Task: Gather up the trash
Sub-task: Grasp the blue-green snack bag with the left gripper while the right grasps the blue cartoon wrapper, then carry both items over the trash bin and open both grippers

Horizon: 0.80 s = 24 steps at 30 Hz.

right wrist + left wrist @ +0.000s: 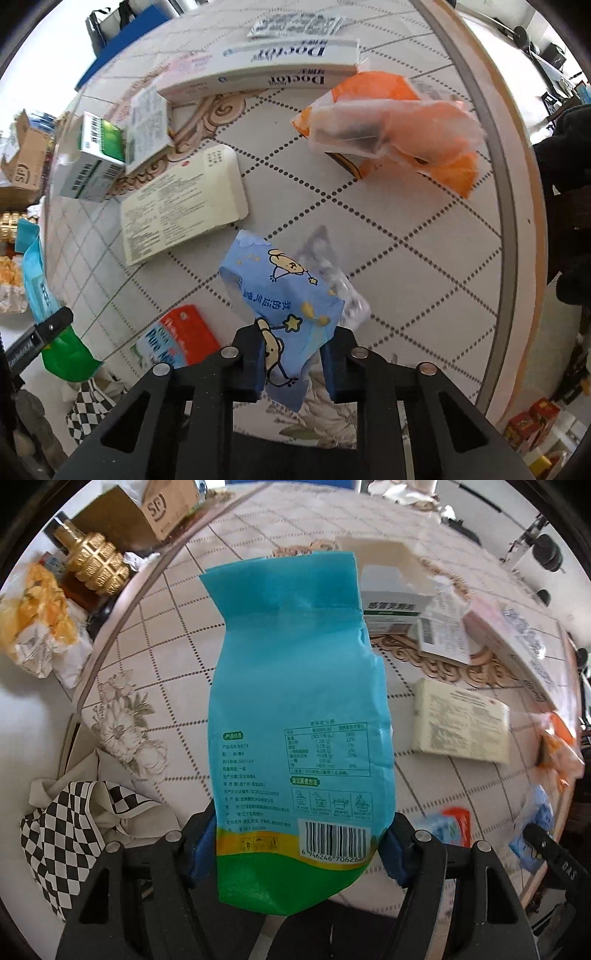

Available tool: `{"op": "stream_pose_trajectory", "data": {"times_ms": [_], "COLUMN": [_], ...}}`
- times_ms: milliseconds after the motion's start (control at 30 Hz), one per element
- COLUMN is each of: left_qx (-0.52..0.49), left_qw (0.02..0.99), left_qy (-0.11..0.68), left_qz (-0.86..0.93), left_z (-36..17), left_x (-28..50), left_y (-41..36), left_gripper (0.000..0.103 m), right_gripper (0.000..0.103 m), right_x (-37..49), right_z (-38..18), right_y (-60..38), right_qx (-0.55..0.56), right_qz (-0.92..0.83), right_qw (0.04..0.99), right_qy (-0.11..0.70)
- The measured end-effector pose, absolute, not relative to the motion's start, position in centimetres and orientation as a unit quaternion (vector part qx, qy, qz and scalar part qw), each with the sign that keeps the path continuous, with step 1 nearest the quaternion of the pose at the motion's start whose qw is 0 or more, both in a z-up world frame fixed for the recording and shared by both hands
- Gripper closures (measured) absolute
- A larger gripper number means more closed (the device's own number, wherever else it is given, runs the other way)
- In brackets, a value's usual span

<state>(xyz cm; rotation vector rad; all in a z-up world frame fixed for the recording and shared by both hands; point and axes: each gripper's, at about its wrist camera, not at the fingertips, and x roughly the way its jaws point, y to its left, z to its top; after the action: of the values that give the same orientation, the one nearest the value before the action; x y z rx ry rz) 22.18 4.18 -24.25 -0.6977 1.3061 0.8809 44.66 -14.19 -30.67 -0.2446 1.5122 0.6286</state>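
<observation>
teal bag upright (held) | blue wrapper crumpled, lifted

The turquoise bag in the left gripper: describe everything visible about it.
The turquoise bag is a soft, creased plastic food pouch with a green and yellow band at its base, a barcode, a nutrition table and printed Chinese text. Its top is torn open and flared. It stands roughly upright, lifted above the patterned tablecloth, clamped near its lower end between the blue pads of the left gripper. Nothing else visibly touches it. The right wrist view shows it edge-on at far left.
</observation>
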Motion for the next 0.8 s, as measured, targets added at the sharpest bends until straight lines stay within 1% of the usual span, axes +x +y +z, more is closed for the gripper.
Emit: {"op": "stream_pose_trajectory", "data": {"times_ms": [33,67,133,167,300,433,533,667,733,800], "left_qx": [-0.309,-0.31,-0.313,-0.313,-0.312,-0.318,-0.339,-0.389,-0.41,-0.432], "left_qw": [0.659,0.664,0.68,0.684,0.711,0.716,0.703,0.67,0.648,0.623], "left_qy": [0.567,0.562,0.543,0.538,0.509,0.502,0.509,0.532,0.551,0.57], "left_qz": [0.385,0.384,0.381,0.379,0.372,0.367,0.362,0.341,0.329,0.318], "left_z": [-23.3,-24.4,-23.7,-24.5,-22.8,-22.4,-23.7,-28.2,-32.0,-37.3], "left_x": [21.7,21.1,19.5,18.0,13.7,9.7,6.6,3.6,2.9,2.7], "left_y": [3.3,3.6,2.8,3.5,0.5,-2.7,-5.2,-8.2,-9.2,-9.8], "left_gripper": [0.033,0.033,0.033,0.033,0.033,0.033,0.033,0.033,0.034,0.034], "right_gripper": [0.081,0.081,0.082,0.083,0.083,0.084,0.084,0.084,0.084,0.084], "right_x": [44.9,44.4,42.8,41.9,37.0,32.2,28.1,23.9,22.1,20.8], "right_z": [-30.5,-29.6,-29.7,-28.9,-27.2,-26.5,-27.1,-30.2,-33.4,-37.6], "right_y": [-13.9,-14.6,-14.9,-15.7,-16.7,-18.6,-20.6,-21.9,-22.4,-22.9], "right_qx": [-0.105,-0.101,-0.094,-0.088,-0.08,-0.082,-0.098,-0.136,-0.157,-0.181], "right_qz": [0.282,0.287,0.296,0.303,0.324,0.346,0.368,0.381,0.38,0.373], "right_qw": [0.678,0.681,0.685,0.688,0.697,0.687,0.657,0.622,0.6,0.577], "right_qy": [0.67,0.666,0.659,0.654,0.635,0.633,0.651,0.671,0.686,0.703]}}
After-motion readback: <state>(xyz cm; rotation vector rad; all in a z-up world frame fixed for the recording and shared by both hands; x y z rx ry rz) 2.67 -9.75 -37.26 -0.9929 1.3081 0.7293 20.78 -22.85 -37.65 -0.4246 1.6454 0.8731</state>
